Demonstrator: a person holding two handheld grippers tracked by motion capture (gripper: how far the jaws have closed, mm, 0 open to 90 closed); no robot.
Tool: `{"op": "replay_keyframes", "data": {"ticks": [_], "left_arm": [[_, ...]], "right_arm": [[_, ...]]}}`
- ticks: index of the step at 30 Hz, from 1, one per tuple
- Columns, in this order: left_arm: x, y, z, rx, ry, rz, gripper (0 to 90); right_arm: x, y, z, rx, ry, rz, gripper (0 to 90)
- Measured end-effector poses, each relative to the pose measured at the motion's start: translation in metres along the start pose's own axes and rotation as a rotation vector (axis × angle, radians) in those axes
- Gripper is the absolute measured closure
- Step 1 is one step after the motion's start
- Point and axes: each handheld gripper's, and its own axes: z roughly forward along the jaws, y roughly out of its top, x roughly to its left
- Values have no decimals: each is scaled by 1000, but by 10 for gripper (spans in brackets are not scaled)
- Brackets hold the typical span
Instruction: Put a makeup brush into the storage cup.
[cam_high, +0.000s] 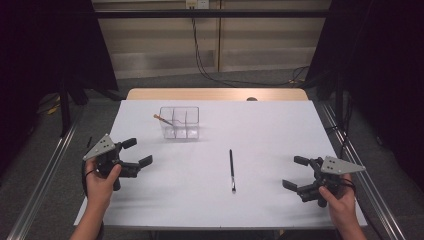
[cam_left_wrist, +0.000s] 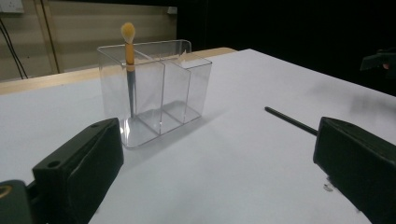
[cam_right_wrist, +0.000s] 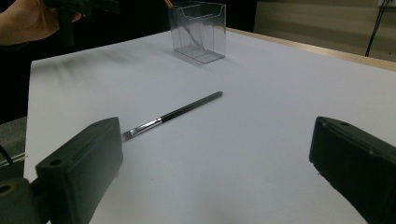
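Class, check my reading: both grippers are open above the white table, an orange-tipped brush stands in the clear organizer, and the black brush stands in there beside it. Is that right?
Not quite. The black brush is not in the clear organizer; it lies flat on the white table, apart from it, as the high view shows. The rest holds: left gripper and right gripper are open, and the orange-tipped brush stands in the organizer.

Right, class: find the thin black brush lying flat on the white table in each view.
High view: the thin black brush lies centre, slightly right, pointing away.
Left gripper view: its handle end shows right of middle, beside the right jaw.
Right gripper view: it lies diagonally, centre-left.
Shared landmark: the clear plastic organiser.
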Motion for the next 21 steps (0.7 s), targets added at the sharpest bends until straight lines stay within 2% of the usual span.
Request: {"op": "replay_keyframes", "data": {"ticks": [21], "left_arm": [[-7,-12,-21,-1,6,1,16]], "right_arm": [[-2,1,1,2,2,-7,20]]}}
